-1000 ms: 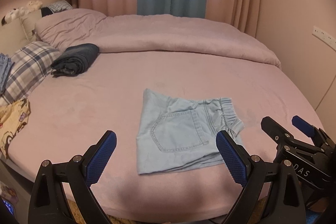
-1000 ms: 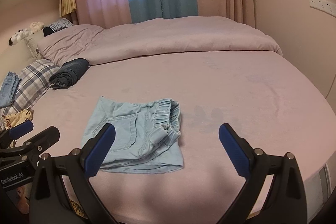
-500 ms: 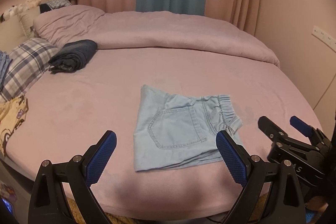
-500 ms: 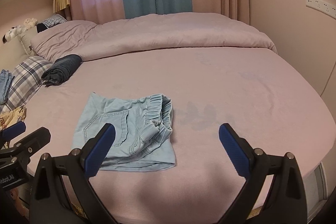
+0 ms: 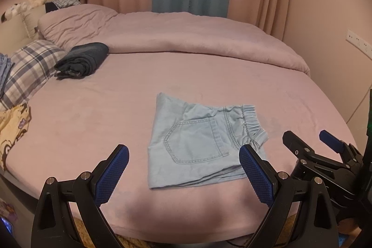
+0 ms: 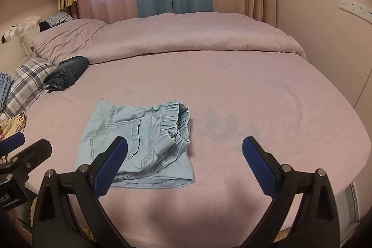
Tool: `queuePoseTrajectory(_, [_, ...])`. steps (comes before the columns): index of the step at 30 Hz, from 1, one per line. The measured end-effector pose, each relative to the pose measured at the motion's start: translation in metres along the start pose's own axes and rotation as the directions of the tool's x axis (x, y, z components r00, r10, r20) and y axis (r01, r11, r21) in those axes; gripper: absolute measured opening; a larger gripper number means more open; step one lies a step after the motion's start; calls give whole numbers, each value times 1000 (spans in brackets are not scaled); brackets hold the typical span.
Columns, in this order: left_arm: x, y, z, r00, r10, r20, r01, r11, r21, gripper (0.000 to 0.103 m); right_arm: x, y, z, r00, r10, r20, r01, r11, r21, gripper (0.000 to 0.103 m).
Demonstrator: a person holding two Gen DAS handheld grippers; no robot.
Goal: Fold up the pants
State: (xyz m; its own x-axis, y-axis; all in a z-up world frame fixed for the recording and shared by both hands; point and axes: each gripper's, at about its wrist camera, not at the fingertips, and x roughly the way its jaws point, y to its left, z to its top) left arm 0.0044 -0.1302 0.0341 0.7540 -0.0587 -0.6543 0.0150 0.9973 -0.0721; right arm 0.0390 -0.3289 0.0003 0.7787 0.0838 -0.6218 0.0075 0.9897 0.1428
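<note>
Light blue denim pants [image 5: 200,143] lie folded into a small rectangle on the pink bed [image 5: 93,122], back pocket up, elastic waistband to the right. They also show in the right wrist view [image 6: 139,143]. My left gripper [image 5: 183,174] is open and empty, held above the bed's near edge in front of the pants. My right gripper [image 6: 183,164] is open and empty, to the right of the pants' near edge. The right gripper also shows at the right of the left wrist view [image 5: 311,145], and the left gripper at the left edge of the right wrist view [image 6: 21,150].
A rolled dark garment [image 5: 81,61] lies at the back left near a plaid pillow [image 5: 28,71]. A folded pink duvet [image 5: 186,38] spans the back of the bed. A yellow patterned cloth [image 5: 11,129] lies at the left edge. Curtains and walls stand behind and right.
Both grippers have drawn back slightly from the pants and stayed open. The pants have not moved.
</note>
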Motion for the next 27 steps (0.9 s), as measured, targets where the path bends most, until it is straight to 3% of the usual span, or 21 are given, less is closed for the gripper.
queuePoseTrajectory(27, [2,1,2,1000,24,-1,-24,1000,9,95,4,6,-3,1000,-24,-15,23,1000,-16,100])
